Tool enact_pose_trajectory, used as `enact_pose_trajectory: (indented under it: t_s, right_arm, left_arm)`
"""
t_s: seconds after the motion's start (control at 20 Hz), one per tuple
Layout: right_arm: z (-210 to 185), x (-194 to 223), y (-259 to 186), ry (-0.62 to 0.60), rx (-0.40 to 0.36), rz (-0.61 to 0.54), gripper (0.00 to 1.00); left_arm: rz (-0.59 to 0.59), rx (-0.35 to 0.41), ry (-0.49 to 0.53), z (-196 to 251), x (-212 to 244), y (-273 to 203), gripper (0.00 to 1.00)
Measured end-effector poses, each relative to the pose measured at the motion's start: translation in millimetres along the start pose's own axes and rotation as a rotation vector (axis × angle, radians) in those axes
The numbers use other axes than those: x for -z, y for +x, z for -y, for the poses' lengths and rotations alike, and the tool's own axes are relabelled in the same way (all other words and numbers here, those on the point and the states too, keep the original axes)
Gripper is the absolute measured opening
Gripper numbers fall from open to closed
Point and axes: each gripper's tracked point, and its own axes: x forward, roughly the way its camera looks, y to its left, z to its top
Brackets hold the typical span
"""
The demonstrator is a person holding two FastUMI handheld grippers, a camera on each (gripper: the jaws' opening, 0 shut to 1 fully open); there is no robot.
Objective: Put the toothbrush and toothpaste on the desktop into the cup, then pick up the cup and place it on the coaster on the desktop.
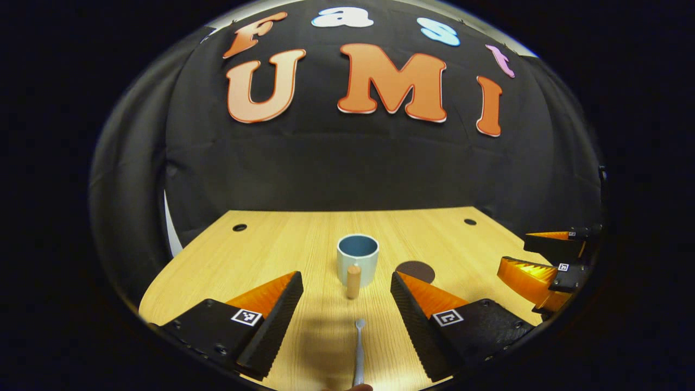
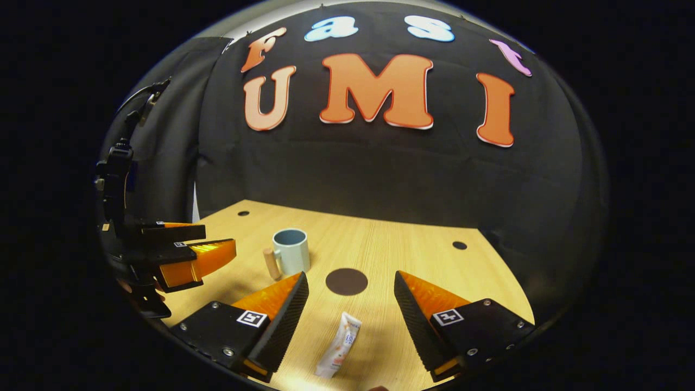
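In the left gripper view, the left gripper (image 1: 347, 296) hangs above the near edge of the wooden desktop (image 1: 282, 244) with its two fingers spread wide and nothing between them. The toothbrush (image 1: 359, 350) lies flat on the desktop in the gap under those fingers, running from the near edge toward the middle, apart from both fingers. Beyond it, near the middle of the desktop, the cup (image 1: 357, 259) stands upright with its open mouth up and its wooden handle (image 1: 353, 281) turned toward the near edge. The dark round coaster (image 1: 416, 271) lies just to the right of the cup, flat on the wood and bare. At the right edge of that view the right gripper (image 1: 537, 255) shows with its fingers apart. In the right gripper view, the right gripper (image 2: 350, 296) also hangs over the near edge, its fingers spread and holding nothing. The toothpaste (image 2: 339, 353) lies flat between and below them at the near edge, slightly tilted, touching neither finger. The coaster (image 2: 346, 281) sits just beyond it, and the cup (image 2: 291, 251) stands farther left, near the middle. The left gripper (image 2: 217, 241) shows beyond the left edge, fingers apart.
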Motion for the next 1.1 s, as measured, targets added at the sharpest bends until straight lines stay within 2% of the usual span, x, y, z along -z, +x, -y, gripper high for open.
enact_pose_trajectory:
  t_s: [0.1, 0.15, 0.25, 0.5, 0.7, 0.75, 0.8, 0.9, 0.95, 1.0, 1.1]
  right_arm:
    - [2.9, 17.0, 7.1, 0.016, 0.001, -0.068, 0.91]
    - [3.7, 27.1, 10.4, 0.023, -0.004, -0.101, 0.82]
    - [6.3, 51.4, 12.7, 0.040, -0.019, -0.184, 0.77]
    - [4.5, 80.8, 18.4, 0.007, -0.039, -0.316, 0.75]
    - [-1.7, 103.5, 23.3, -0.006, -0.057, -0.429, 0.76]
    - [-5.7, 111.8, 26.9, 0.000, -0.067, -0.460, 0.76]
    - [-7.8, 119.9, 29.3, 0.001, -0.074, -0.496, 0.76]
    - [-5.3, 130.9, 36.1, 0.023, -0.060, -0.548, 0.76]
    - [-5.0, 137.2, 37.5, 0.038, -0.056, -0.574, 0.71]
    - [-7.0, 140.4, 37.8, 0.053, -0.060, -0.596, 0.76]
    - [-12.2, 146.5, 39.7, 0.068, -0.069, -0.625, 0.70]
  left_arm:
    - [-0.067, 0.007, 0.002, 1.6, 20.0, 4.2, 0.98]
    - [-0.112, 0.018, 0.009, 2.9, 32.4, 5.8, 0.98]
    - [-0.183, 0.036, 0.012, 5.4, 48.5, 10.1, 0.98]
    - [-0.393, 0.082, -0.004, 12.3, 73.1, 11.9, 0.97]
    - [-0.562, 0.100, -0.064, 16.3, 85.8, 3.8, 0.97]
    - [-0.603, 0.109, -0.087, 18.3, 87.9, 2.3, 0.96]
    - [-0.639, 0.112, -0.101, 18.9, 89.3, -1.5, 0.89]
    - [-0.661, 0.093, -0.098, 14.8, 83.8, -1.4, 0.87]
    - [-0.659, 0.095, -0.094, 12.8, 76.4, 0.8, 0.87]
    - [-0.673, 0.089, -0.087, 14.9, 71.8, 0.3, 0.82]
    - [-0.698, 0.081, -0.074, 28.8, 70.8, 8.7, 0.82]
